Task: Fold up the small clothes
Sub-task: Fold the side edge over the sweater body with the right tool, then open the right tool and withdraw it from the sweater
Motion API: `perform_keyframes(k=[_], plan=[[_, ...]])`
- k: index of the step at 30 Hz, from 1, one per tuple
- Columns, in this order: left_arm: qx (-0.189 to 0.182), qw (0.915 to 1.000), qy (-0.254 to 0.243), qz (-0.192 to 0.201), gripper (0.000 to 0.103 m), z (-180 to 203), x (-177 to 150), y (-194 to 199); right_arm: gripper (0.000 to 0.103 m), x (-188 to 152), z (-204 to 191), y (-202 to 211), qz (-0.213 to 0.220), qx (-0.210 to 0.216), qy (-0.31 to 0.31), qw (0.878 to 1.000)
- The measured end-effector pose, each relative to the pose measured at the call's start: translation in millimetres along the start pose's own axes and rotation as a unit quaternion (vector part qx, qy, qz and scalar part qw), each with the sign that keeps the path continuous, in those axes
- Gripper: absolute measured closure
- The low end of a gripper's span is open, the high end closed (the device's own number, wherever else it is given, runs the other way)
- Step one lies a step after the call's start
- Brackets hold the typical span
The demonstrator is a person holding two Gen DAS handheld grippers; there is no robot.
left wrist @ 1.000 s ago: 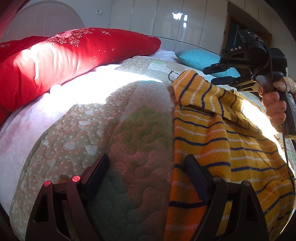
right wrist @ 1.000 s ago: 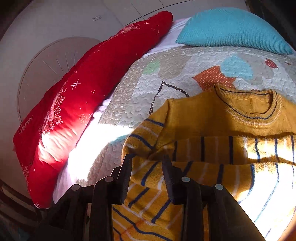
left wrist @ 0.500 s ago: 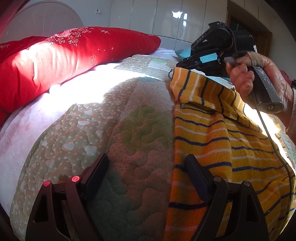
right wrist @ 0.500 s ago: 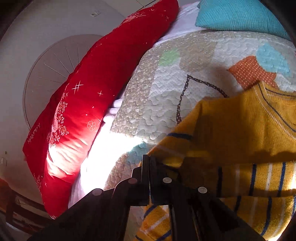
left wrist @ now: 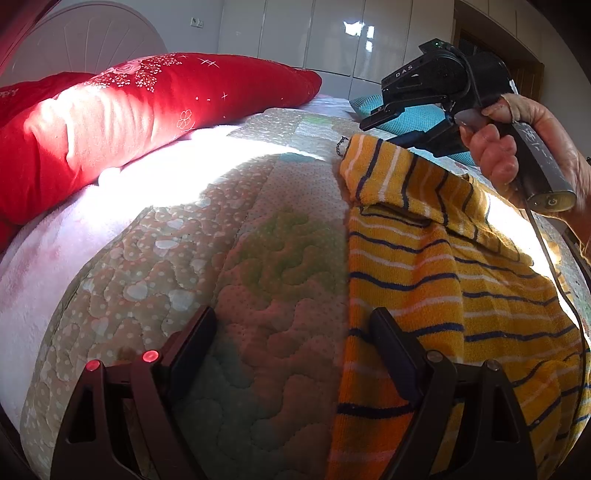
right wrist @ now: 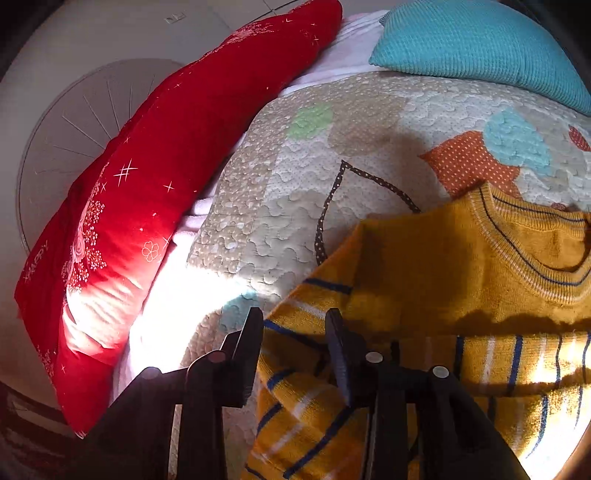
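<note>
A small yellow sweater (left wrist: pixel 443 280) with blue and white stripes lies flat on the quilted bed. Its sleeve (left wrist: pixel 402 181) is folded in across the body. My left gripper (left wrist: pixel 291 332) is open and low over the quilt, its right finger resting at the sweater's left edge. My right gripper (right wrist: pixel 295 332) is open just above the folded sleeve (right wrist: pixel 314 369) at the shoulder; it also shows in the left wrist view (left wrist: pixel 391 125), held by a hand. The collar (right wrist: pixel 535 236) lies to the right.
A long red pillow (left wrist: pixel 129 110) lies along the left side of the bed. A teal cushion (right wrist: pixel 480 44) sits at the head. The patchwork quilt (left wrist: pixel 221 277) covers the bed, with a bright sun patch. White wardrobe doors (left wrist: pixel 332 33) stand behind.
My right gripper was shut on the sleeve half a second ago and has now opened, leaving the sleeve lying on the sweater. My left gripper has not moved.
</note>
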State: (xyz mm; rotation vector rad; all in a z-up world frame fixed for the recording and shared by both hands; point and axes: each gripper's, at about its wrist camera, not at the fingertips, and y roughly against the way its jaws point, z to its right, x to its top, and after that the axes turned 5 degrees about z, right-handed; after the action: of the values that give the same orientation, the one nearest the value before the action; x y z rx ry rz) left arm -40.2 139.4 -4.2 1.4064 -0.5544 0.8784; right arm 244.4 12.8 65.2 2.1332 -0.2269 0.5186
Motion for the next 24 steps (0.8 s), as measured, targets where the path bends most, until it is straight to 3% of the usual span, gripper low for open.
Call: perform_keyframes(k=[4,5,7,13,16,19,21,24], plan=[[0.002,1.0,-0.002,-0.001,0.019,0,1,0,0.045,-3,6,-21,-0.011,-0.014,-0.019,1.0],[0.002,1.0,-0.002,-0.001,0.019,1,0,0,0.047,-4,7,-32,-0.02,-0.009,-0.028,0.999],[0.002,1.0,-0.002,-0.001,0.019,1,1,0,0.091,-7,9,-40,-0.021,0.027,-0.051,0.998],[0.002,1.0,-0.002,-0.004,0.018,1,1,-2,0.095,9,-22,-31,0.03,0.015,-0.006,0.999],[0.004,1.0,-0.004,-0.006,0.018,2,1,-2,0.092,23,-32,-45,0.034,0.005,-0.007,0.999],[0.004,1.0,-0.005,-0.007,0.018,1,2,-3,0.09,22,-28,-76,0.0,-0.038,-0.009,0.999],[0.001,1.0,-0.003,-0.008,0.018,0,2,-3,0.09,18,-20,-75,-0.001,-0.037,-0.029,0.999],[-0.001,1.0,-0.004,-0.007,0.018,0,3,-4,0.069,21,-14,-39,0.019,-0.019,-0.037,0.999]])
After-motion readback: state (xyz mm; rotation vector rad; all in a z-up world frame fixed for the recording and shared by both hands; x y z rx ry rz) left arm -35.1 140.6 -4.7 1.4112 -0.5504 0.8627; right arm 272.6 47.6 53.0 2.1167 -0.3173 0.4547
